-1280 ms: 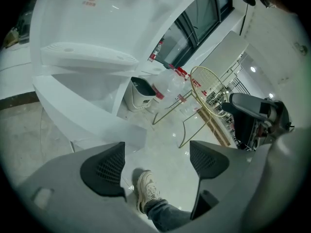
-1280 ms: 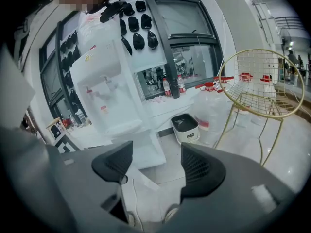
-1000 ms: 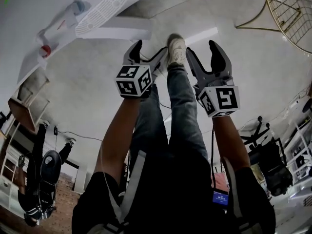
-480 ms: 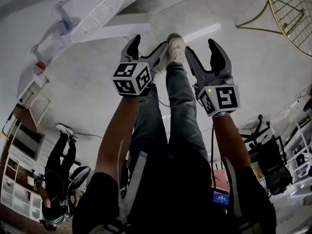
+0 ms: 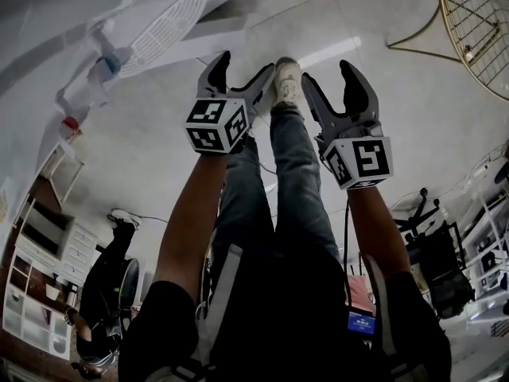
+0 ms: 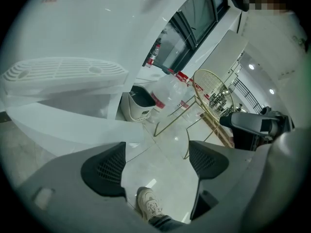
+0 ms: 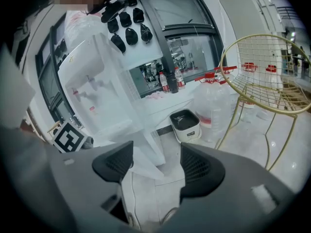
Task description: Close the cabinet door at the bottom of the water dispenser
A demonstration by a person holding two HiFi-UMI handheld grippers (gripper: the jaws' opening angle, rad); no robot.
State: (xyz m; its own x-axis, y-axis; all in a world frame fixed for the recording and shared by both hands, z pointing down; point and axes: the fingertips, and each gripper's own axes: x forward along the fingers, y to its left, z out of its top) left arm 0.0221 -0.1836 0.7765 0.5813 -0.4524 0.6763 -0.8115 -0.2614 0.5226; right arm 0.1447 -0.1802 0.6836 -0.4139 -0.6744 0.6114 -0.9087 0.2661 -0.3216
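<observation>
Cabinet door (image 7: 145,152) is judged not yet closed. In the right gripper view we note a white panel swung out from the foot of the water dispenser (image 7: 97,91), with its near lower corner showing between that gripper's jaws. In the head view the dispenser lies at the far left, well apart from both tools.

Left hand-held gripper (image 5: 242,68): jaws wide, nothing held. Only floor (image 5: 159,150) and the person's shoe (image 5: 288,82) show between them.

Right hand-held gripper (image 5: 328,78): jaws wide, nothing held, no contact with the panel.

Step in hand, in our judgement: the approach to the door.

Recommendations:
- We move left and far to reach the panel.
- We bring one gripper to its outer face near the free edge, away from the hinge, where a push turns it most easily.
- No grasp is called for; a flat push with the jaw tips should serve.
- We push steadily until the panel sits flush, easing off at the end so it does not bounce open.

Hazards: the small white bin (image 7: 185,124) and the gold wire chair (image 7: 252,89) stand right of the dispenser, apparently clear of the swing. We cannot tell which side carries the hinge.
</observation>
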